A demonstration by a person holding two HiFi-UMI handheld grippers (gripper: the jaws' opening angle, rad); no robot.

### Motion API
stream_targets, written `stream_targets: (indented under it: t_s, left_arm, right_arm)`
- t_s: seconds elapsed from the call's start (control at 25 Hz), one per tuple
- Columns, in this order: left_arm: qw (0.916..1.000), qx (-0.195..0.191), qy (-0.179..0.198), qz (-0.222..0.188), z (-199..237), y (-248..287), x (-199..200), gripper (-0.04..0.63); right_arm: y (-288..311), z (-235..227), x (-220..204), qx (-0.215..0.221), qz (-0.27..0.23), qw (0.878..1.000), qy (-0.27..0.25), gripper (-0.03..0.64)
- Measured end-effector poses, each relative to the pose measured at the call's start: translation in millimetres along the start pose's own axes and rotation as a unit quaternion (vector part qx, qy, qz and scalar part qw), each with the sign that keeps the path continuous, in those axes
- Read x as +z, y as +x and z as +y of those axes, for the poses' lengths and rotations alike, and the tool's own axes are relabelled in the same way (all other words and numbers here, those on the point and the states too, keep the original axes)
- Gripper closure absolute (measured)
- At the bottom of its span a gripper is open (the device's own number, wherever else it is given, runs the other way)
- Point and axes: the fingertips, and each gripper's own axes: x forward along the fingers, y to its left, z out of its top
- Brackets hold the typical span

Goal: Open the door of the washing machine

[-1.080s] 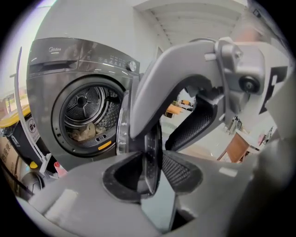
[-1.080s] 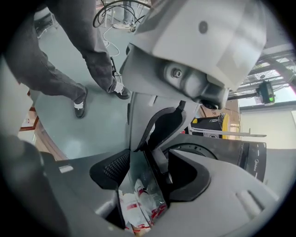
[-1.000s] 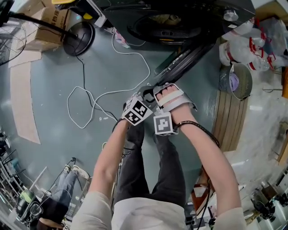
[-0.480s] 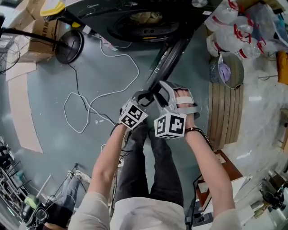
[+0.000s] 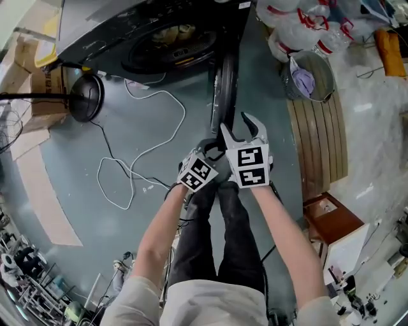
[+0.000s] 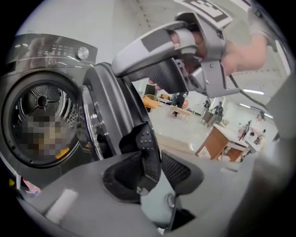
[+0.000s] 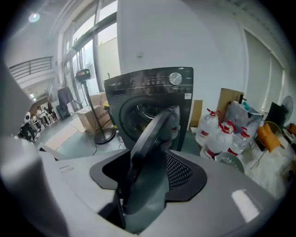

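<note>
The dark grey washing machine [image 5: 159, 38] stands at the top of the head view, its round door [image 5: 223, 95] swung out edge-on toward me and the drum [image 6: 41, 106] exposed. My left gripper [image 5: 210, 148] is at the door's free end; in the left gripper view its jaws [image 6: 148, 171] are shut on a black part of the door's edge [image 6: 144, 148]. My right gripper [image 5: 241, 127] is open beside it. In the right gripper view the door's rim [image 7: 155, 134] runs between the spread jaws [image 7: 148, 176]. The machine's front [image 7: 148, 92] is straight ahead there.
A white cable [image 5: 140, 153] snakes over the floor to the left, near a fan's round base [image 5: 85, 99] and a cardboard box [image 5: 32, 76]. Right of the machine are water bottles [image 5: 299, 19], a basket [image 5: 309, 76], a slatted wooden board [image 5: 319, 140] and a brown stool [image 5: 331, 216].
The door has swung further out from the machine, from slanting to edge-on toward me. Both grippers have stayed at its free end and moved with it; the right one now reaches over the edge.
</note>
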Motion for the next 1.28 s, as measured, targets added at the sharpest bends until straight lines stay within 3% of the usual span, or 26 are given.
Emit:
stream_targets:
  t_s: [0.12,0.28,0.56,0.88,1.08,1.28]
  left_arm:
    - [0.9997,-0.021,0.015,-0.001,-11.2,15.7,9.9,0.410]
    - [0.9980,-0.055,0.031,-0.006,-30.1,36.0,25.6,0.417]
    - [0.9952,-0.076,0.060,-0.013,-30.2,38.1,48.3,0.417]
    - [0.9927,-0.040,0.094,-0.065,31.5,37.5,117.3,0.417]
    - [0.9916,-0.003,0.061,-0.114,51.7,46.5,172.2,0.419]
    - [0.9907,0.027,0.048,-0.125,58.5,62.7,198.4,0.507]
  right_arm:
    - [-3.7,-13.1,-10.9,-0.007,0.009,1.000,0.018,0.390]
    - [-12.2,-28.3,-23.1,-0.018,0.016,0.999,0.036,0.468]
    - [-25.7,-63.7,-30.9,-0.036,0.016,0.997,0.068,0.486]
    - [-42.0,-110.5,-36.4,-0.078,0.041,0.994,0.066,0.497]
    - [-53.0,-139.9,-38.0,-0.094,0.041,0.993,0.065,0.495]
    - [-55.6,-163.8,-38.5,-0.079,0.041,0.994,0.059,0.494]
